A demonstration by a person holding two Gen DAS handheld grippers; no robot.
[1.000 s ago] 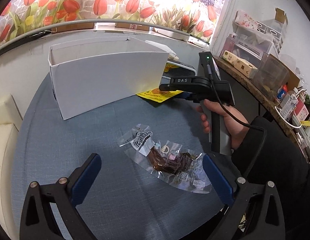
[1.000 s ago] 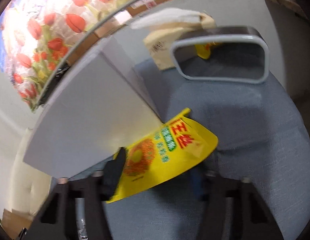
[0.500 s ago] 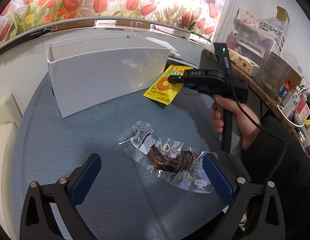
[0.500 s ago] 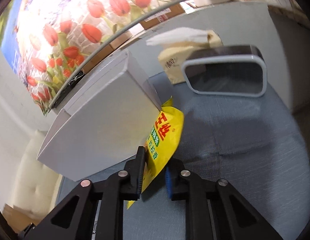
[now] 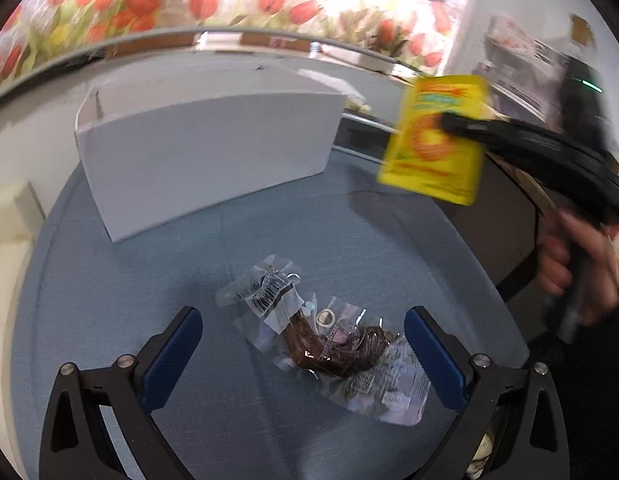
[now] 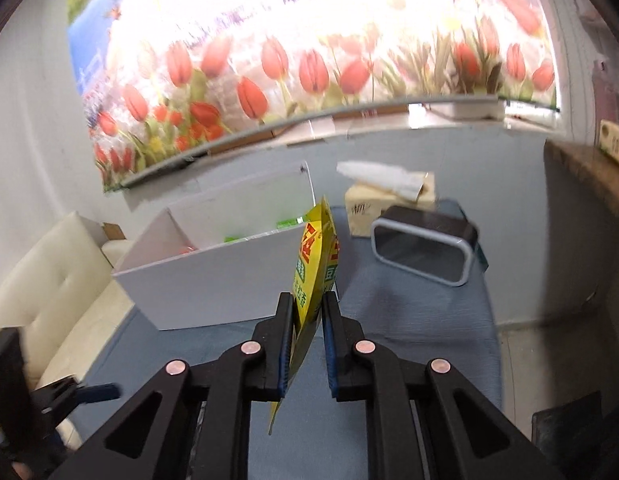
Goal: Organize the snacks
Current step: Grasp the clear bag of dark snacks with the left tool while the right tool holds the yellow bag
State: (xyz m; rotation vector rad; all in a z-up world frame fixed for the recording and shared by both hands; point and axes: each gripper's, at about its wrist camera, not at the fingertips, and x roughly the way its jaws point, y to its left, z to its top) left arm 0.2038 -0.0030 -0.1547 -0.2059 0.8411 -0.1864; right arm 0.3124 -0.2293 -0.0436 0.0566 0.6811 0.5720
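My right gripper (image 6: 307, 312) is shut on a yellow snack packet (image 6: 315, 264) and holds it upright in the air, to the right of the white box (image 6: 213, 276). The packet (image 5: 435, 138) and the right gripper (image 5: 449, 120) also show in the left wrist view, raised beside the white box (image 5: 205, 148). The box holds a few snacks with green and red wrappers (image 6: 285, 223). My left gripper (image 5: 301, 332) is open, low over the blue table (image 5: 109, 300), with a clear packet of brown snack (image 5: 329, 344) lying between its fingers.
A tissue box (image 6: 389, 200) and a black and white speaker (image 6: 425, 254) stand at the table's far right. A cream sofa (image 6: 49, 292) is to the left. A counter with cluttered shelves (image 5: 521, 68) lies to the right, and a tulip mural covers the wall.
My right gripper closed on the yellow packet, lifted it off the table and raised it up beside the box. My left gripper moved slightly nearer the clear packet.
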